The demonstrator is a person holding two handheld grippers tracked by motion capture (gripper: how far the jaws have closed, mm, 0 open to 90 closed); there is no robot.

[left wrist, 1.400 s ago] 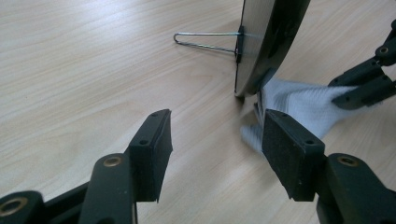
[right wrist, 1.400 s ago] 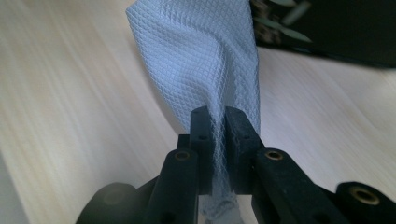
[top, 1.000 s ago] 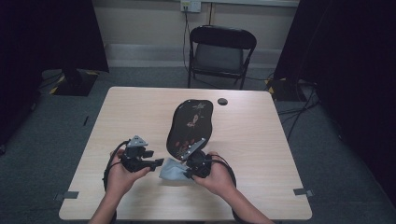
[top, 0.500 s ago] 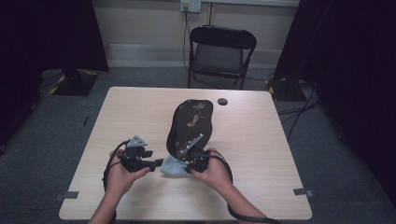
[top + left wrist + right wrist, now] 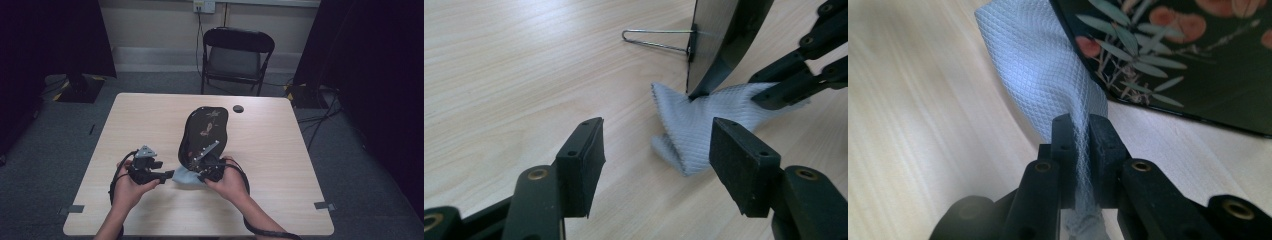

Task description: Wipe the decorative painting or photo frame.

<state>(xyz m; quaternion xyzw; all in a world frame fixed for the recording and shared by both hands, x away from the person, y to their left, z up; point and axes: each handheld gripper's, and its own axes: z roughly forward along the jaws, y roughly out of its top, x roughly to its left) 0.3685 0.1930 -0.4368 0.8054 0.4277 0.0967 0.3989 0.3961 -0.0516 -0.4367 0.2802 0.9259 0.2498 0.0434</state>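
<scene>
Your right gripper [image 5: 1079, 131] has its jaws pressed together on the cloth [image 5: 1040, 65]. The pale, diamond-textured fabric runs up out of the pinch and fans wide beyond the tips. Just past the jaws, to their right in the right gripper view, lies the dark plaque [image 5: 1188, 55] painted with leaves and reddish flowers; the cloth's upper edge meets the plaque's rim there.

Your left gripper [image 5: 659, 150] has its jaws spread, and they have just been opening a little further. Neither pad presses on anything. The cloth [image 5: 696, 125] lies ahead of the tips and toward the right pad, a folded corner reaching into the gap close to that pad; you cannot tell from the left gripper view whether it brushes the pad. Beyond the cloth the plaque [image 5: 719, 40] stands on edge, its lower corner resting on the fabric, with a wire stand [image 5: 654, 39] reaching out from its back onto the table [image 5: 514, 65]. To the far right of your left jaws, the right gripper [image 5: 774, 97] comes in and grips the cloth's other end.

From the high view, the left gripper [image 5: 170, 175] and the right gripper [image 5: 201, 176] point at each other with the cloth [image 5: 186, 177] bunched between them, at the near foot of the plaque [image 5: 204, 132].
</scene>
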